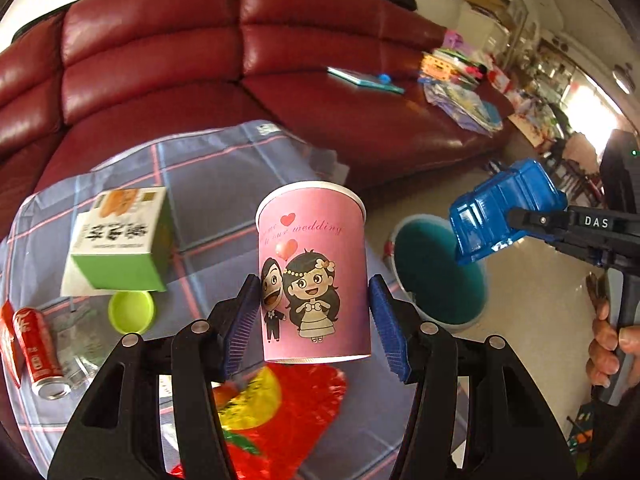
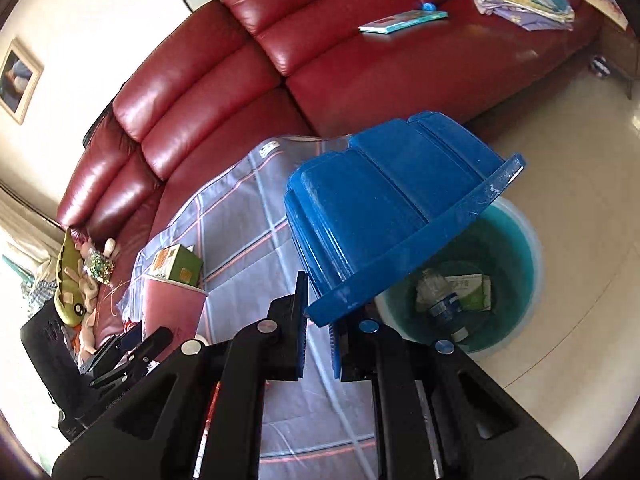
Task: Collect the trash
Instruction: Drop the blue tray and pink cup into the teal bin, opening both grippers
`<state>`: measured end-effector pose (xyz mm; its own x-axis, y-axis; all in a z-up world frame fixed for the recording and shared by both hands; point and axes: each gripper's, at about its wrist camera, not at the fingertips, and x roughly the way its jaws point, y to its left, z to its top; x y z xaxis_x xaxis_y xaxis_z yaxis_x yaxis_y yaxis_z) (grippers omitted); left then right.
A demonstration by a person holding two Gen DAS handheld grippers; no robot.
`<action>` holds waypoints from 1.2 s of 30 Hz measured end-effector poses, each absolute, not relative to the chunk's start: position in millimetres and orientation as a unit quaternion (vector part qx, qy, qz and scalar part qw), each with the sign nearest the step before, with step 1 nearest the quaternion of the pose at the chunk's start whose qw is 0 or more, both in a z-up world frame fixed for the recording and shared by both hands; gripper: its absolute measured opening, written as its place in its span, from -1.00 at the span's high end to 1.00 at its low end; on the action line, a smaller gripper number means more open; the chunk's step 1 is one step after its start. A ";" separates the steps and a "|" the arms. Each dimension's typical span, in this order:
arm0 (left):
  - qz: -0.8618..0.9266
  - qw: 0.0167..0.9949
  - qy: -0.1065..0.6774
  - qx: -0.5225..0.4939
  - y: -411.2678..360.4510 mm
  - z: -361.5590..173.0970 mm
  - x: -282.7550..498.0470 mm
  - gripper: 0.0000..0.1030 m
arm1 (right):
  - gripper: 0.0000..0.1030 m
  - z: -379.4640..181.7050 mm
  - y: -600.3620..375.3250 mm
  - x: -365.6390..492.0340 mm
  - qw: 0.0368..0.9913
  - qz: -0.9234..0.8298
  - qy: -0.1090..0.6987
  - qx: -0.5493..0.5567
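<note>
The biggest risk, as I judge it, is at the trash bin (image 2: 516, 248) on the floor just off the right edge of the worktop (image 2: 240, 216): the blue tray (image 2: 384, 208) is held only by its rim, tilted and bottom-up above the near-left side of the bin, so it may twist between the pads or drop beside the bin and not into it. The second risk is the pink paper cup (image 1: 314, 276), which hangs in the air above the worktop, over a red wrapper (image 1: 280, 412); its thin wall can slip or be crushed. The right claw (image 2: 320, 336) is clenched nearly to the end on the tray rim. The left claw (image 1: 314, 312) stands about half open, with the cup between its pads; the left pad touches the wall, the right pad seems barely apart, so I cannot tell how firm this hold is. A carton (image 1: 120, 248), a green lid (image 1: 131, 312) and a red can (image 1: 38, 352) wait near the left edge of the worktop.
</note>
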<state>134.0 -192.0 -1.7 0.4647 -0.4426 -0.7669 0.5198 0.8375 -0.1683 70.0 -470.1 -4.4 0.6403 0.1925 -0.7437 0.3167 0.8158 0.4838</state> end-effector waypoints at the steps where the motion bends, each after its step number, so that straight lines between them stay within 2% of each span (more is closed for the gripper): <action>1: -0.290 0.850 0.436 0.051 -205.0 -4.8 132.5 -0.10 | 0.82 -8.4 -478.2 66.8 0.852 -0.041 0.422 0.307; 14: -0.342 0.814 0.456 0.112 -323.0 -38.0 138.4 -0.11 | 0.81 -88.2 -535.7 70.0 0.805 -0.057 0.473 0.352; 17: -0.345 0.807 0.464 0.118 -337.9 -46.3 140.9 -0.11 | 0.73 -100.2 -541.6 74.4 0.800 -0.054 0.481 0.355; 18: -0.346 0.805 0.466 0.121 -342.0 -48.7 140.8 -0.11 | 0.53 -101.5 -543.9 75.3 0.800 -0.054 0.481 0.356; 19: -0.346 0.804 0.468 0.125 -346.2 -51.0 140.5 -0.11 | 0.06 -102.5 -546.6 74.8 0.800 -0.054 0.477 0.361; 20: -0.348 0.802 0.469 0.128 -350.3 -53.1 140.2 -0.11 | -0.15 -102.6 -548.6 74.4 0.801 -0.057 0.472 0.364; 21: -0.349 0.800 0.469 0.131 -353.1 -54.9 140.1 -0.11 | -0.27 -101.4 -550.1 72.5 0.805 -0.062 0.467 0.361; 23: -0.350 0.798 0.471 0.135 -358.4 -57.3 139.0 -0.11 | -0.28 -100.8 -553.6 70.3 0.806 -0.065 0.466 0.360; 25: -0.351 0.796 0.474 0.137 -362.7 -60.8 138.0 -0.11 | -0.46 -101.4 -558.2 66.8 0.804 -0.073 0.464 0.365; 29: -0.351 0.791 0.480 0.144 -371.1 -66.5 135.5 -0.11 | -0.50 -104.4 -566.5 60.3 0.800 -0.088 0.469 0.363; 31: -0.353 0.789 0.480 0.149 -375.8 -68.8 133.0 -0.11 | -0.63 -107.8 -570.1 57.2 0.795 -0.097 0.475 0.364; 36: -0.362 0.780 0.483 0.165 -393.5 -76.4 127.6 -0.11 | -0.64 -110.1 -580.8 45.4 0.791 -0.111 0.477 0.368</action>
